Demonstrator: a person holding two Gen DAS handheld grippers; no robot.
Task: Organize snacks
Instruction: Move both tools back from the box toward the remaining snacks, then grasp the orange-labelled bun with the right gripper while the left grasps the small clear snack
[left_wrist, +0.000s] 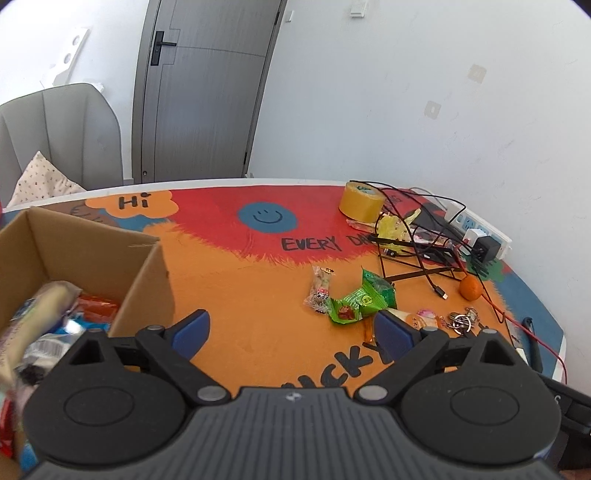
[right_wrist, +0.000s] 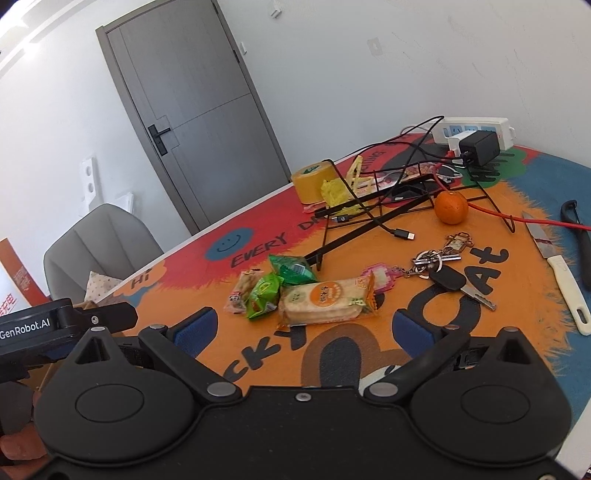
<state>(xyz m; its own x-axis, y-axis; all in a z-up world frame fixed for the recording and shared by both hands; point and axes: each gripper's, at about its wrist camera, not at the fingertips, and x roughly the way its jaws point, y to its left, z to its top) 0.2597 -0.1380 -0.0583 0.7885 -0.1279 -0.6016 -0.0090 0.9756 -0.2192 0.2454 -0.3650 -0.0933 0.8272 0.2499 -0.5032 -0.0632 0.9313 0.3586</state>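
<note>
Step in hand: collecting loose snacks into the brown cardboard box (left_wrist: 92, 254), already partly filled. Left gripper (left_wrist: 291, 332) and right gripper (right_wrist: 303, 328) are held with jaws spread wide, empty. Four wrapped snacks lie clustered on the bench; the large orange-labelled cracker packet (right_wrist: 325, 299) is judged next, requiring a descent and closure.

Setting: home room | evidence: grey interior door (right_wrist: 207, 122) with lever handle; padded grey chair (left_wrist: 62, 136) holding a dotted cushion (left_wrist: 40, 181); cartoon table mat (right_wrist: 258, 236); keys (right_wrist: 443, 269) and power strip (right_wrist: 476, 129) lay about
</note>
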